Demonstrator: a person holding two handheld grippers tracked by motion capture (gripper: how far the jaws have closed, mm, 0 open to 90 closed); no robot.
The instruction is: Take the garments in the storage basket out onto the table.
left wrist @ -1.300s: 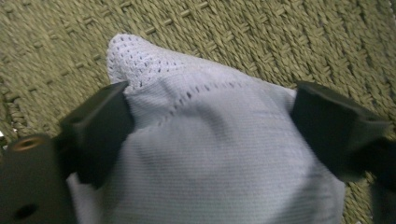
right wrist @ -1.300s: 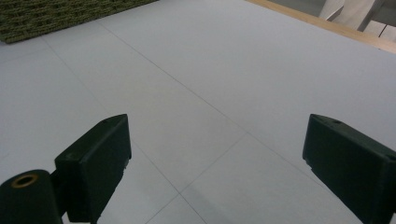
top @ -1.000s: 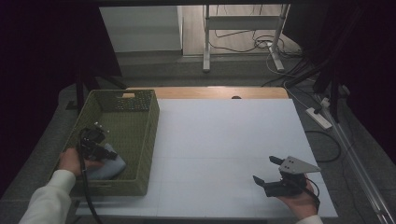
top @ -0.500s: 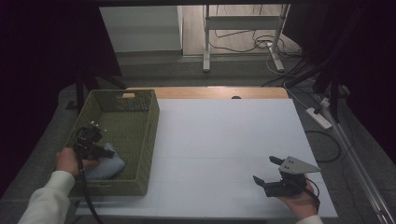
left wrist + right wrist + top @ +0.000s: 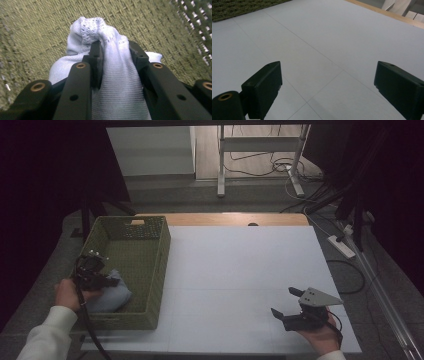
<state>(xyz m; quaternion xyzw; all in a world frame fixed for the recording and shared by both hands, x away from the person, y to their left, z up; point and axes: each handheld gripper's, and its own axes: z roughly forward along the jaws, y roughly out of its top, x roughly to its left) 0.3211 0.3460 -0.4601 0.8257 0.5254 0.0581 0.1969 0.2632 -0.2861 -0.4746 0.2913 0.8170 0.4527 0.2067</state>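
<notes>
A: Describe the item and its appearance.

B: The item is a pale blue-white knitted cloth (image 5: 117,82). It has fine ribbing along its length and an open lace-like weave at the bunched top. It lies crumpled in the near left corner of the green woven basket (image 5: 150,270), on the basket floor.

A: State its position relative to the left tongs (image 5: 113,53).

B: A gathered fold of the cloth stands between the two black jaws. The jaws have just been closing, and both pads press against the fold. The left tongs are clamped on the cloth, with the lace end projecting past the jaw tips.

A: State the condition of the right tongs (image 5: 327,77).

B: The jaws stand wide apart with nothing between them, above the bare white bench (image 5: 337,37).

A: Note the differences between views.

B: The left gripper view resolves the knit texture and pad contact. The high view shows the cloth (image 5: 111,295) as a pale lump, but places the basket at the bench's left edge and the right tongs (image 5: 286,302) well apart, near the front right corner.
</notes>
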